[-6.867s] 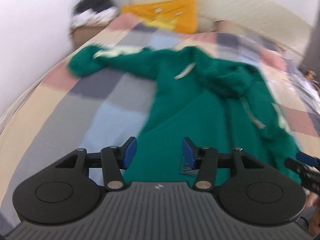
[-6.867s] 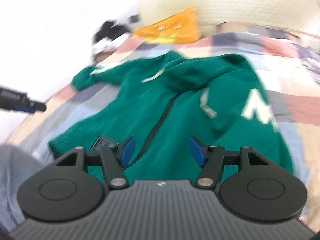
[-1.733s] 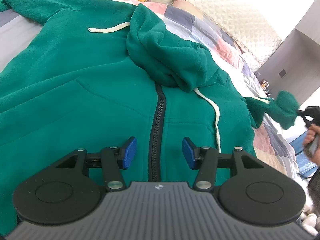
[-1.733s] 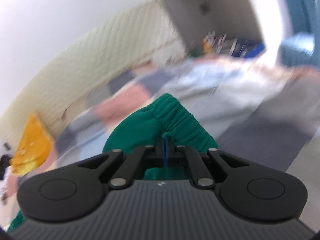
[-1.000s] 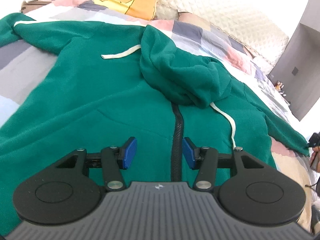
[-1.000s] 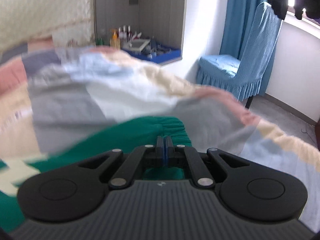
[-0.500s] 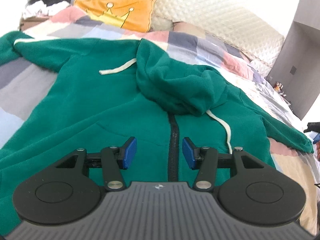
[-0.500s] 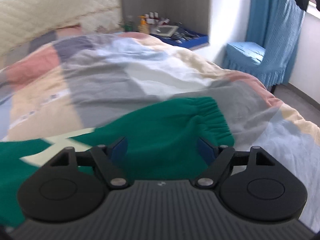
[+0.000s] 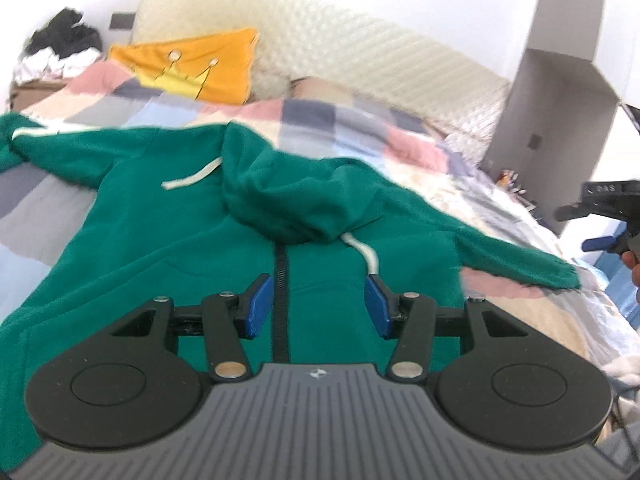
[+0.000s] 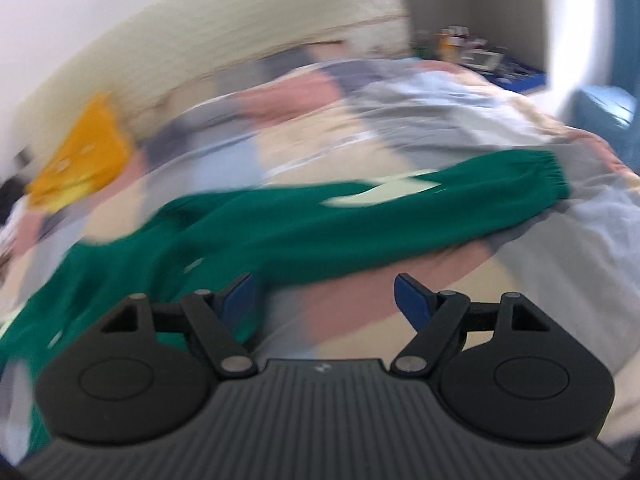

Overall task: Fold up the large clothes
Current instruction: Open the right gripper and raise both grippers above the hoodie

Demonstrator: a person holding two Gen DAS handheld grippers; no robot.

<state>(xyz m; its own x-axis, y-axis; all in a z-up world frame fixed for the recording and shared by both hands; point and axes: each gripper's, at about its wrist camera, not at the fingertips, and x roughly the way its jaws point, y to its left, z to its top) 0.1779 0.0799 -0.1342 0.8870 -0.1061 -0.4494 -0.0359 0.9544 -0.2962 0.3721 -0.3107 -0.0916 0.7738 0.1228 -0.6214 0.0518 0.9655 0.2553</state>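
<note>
Left wrist view shows a big green hoodie (image 9: 168, 248) lying flat on the bed (image 9: 472, 184), front side up. Its black zipper (image 9: 280, 300) runs straight away from the left gripper (image 9: 318, 306), right down the middle. The blue fingers (image 9: 258, 306) of that gripper are spread wide, one on each side of the zipper. They hold nothing and hang just above the cloth. The hood (image 9: 300, 204) is flopped forward over the top of the zipper.

One sleeve (image 9: 516, 258) stretches out to the right, and its cuff lies near the edge of the bed. The other sleeve (image 9: 68, 148) goes off to the left, toward the orange pillow (image 9: 192, 66).

Right wrist view is blurry. The right gripper (image 10: 322, 298) has its fingers spread too, with nothing between them. The long right sleeve (image 10: 360, 228) lies across in front of it, from left to right, with the cuff (image 10: 548, 178) far to the right. The sleeve is just past the fingers, not touching them.

The hoodie looks spread out and ready. I think the right gripper is nearer to that sleeve, so it could best fold the sleeve in toward the zipper. The left gripper is nearer the body and the left sleeve.
</note>
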